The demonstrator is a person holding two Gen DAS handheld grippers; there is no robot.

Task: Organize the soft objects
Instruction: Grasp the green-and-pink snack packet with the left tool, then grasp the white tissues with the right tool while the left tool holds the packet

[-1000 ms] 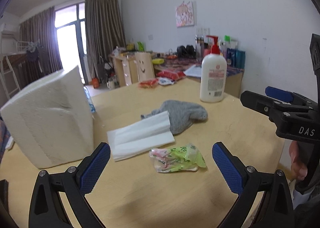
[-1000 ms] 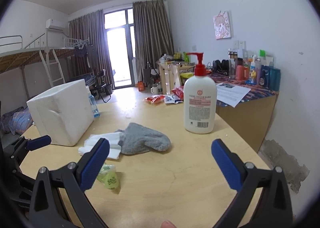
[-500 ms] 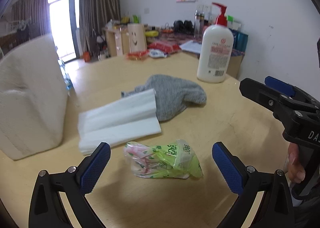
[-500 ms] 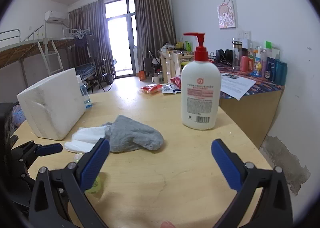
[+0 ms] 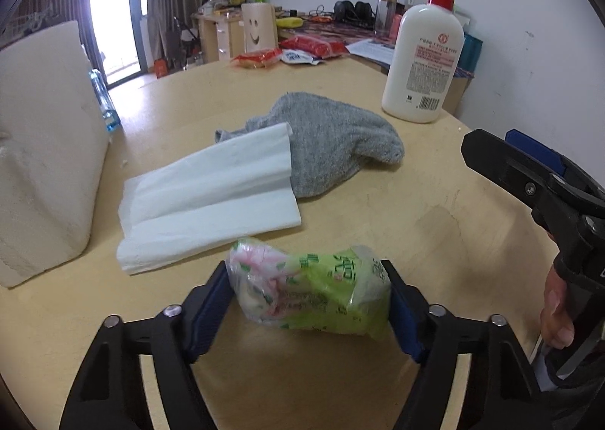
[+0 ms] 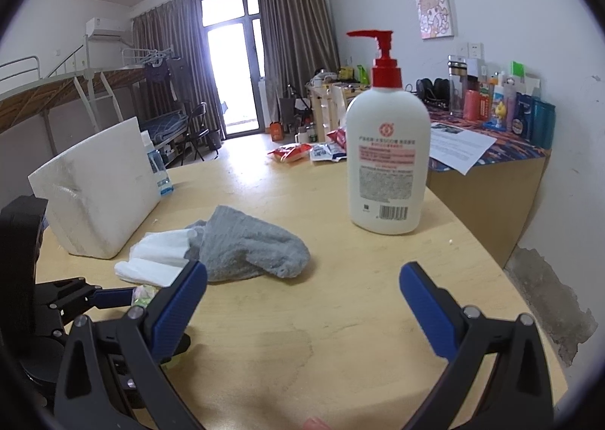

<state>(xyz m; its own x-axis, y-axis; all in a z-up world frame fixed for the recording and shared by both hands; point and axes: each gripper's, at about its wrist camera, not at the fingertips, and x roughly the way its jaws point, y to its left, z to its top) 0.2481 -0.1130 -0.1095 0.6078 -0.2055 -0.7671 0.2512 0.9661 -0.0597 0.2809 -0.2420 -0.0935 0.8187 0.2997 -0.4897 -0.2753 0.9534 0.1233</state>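
Step in hand: the left claw (image 5: 308, 301) was closing on the crinkly green-and-pink plastic packet (image 5: 310, 292), a soft pack lying on the pale wooden table (image 5: 435, 211).
Left claw: the packet sat between its blue pads, which were at or just touching its two ends; a firm pinch was not yet evident.
Right claw (image 6: 302, 301): spread wide and empty, over bare table.
Beyond the left claw: a folded white paper tissue (image 5: 211, 199) just past the packet, its far edge lapping a crumpled grey knitted sock (image 5: 332, 150).
Doing it well: squeeze gently, since the film would likely crumple and slip, and lift straight up to avoid dragging the tissue.
Risk: the pads catching only loose film.
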